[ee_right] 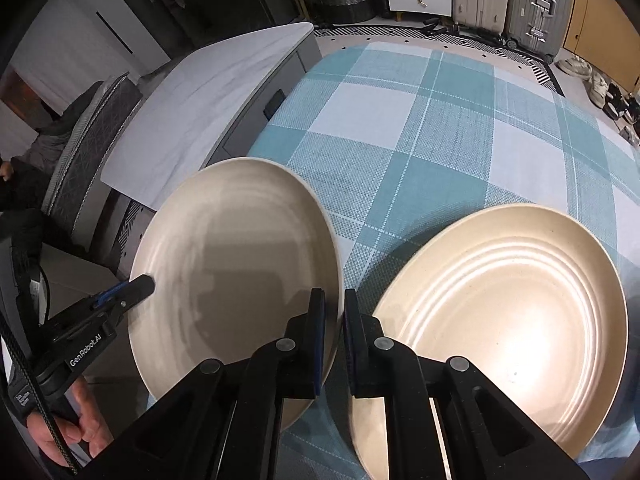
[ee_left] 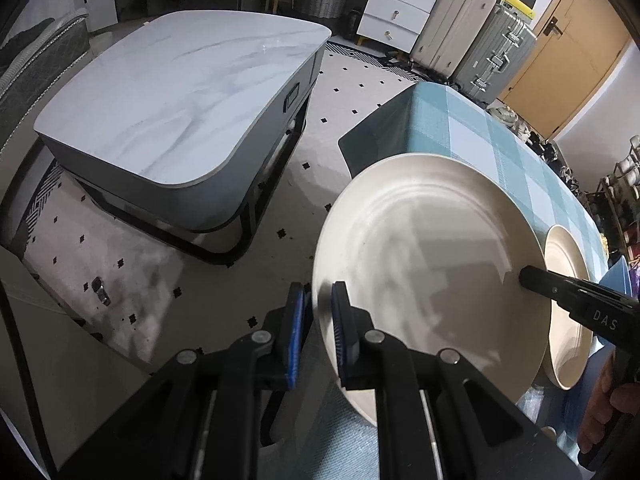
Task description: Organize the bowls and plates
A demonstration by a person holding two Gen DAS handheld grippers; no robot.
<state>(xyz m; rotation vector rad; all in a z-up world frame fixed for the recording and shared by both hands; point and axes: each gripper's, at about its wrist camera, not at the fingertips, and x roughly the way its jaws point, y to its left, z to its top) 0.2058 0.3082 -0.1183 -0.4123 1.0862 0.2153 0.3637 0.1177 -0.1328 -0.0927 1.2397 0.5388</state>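
Plate-gripping comes first: the left gripper (ee_left: 320, 320) has its blue-ribbed black pads clamped on the near-left rim of a round cream plate with faint concentric ridges (ee_left: 432, 280), one pad under the rim and one over it. The right gripper (ee_right: 334, 340) is closed on the opposite rim of that same plate (ee_right: 240, 272), its flat black fingers pinching the thin edge. The plate is smooth and glossy, shallow with a raised lip, and is held tilted over the near-left edge of the table, partly past it above the floor.

Just beside it on the right lies a second round cream plate with clearer concentric rings (ee_right: 508, 320), flat on a woven tablecloth of teal and white checks (ee_right: 400, 128). A blue bowl's rim (ee_left: 618, 280) shows just beyond that second plate.

A hand (ee_right: 80, 432) grips the left tool's handle.

Further left stands a low coffee table with rounded corners and a pale marbled top (ee_left: 172, 96) on a dark metal frame, over a light rug dotted with small black diamonds (ee_left: 352, 92). Hard-shell suitcases (ee_left: 472, 32) line the far wall.
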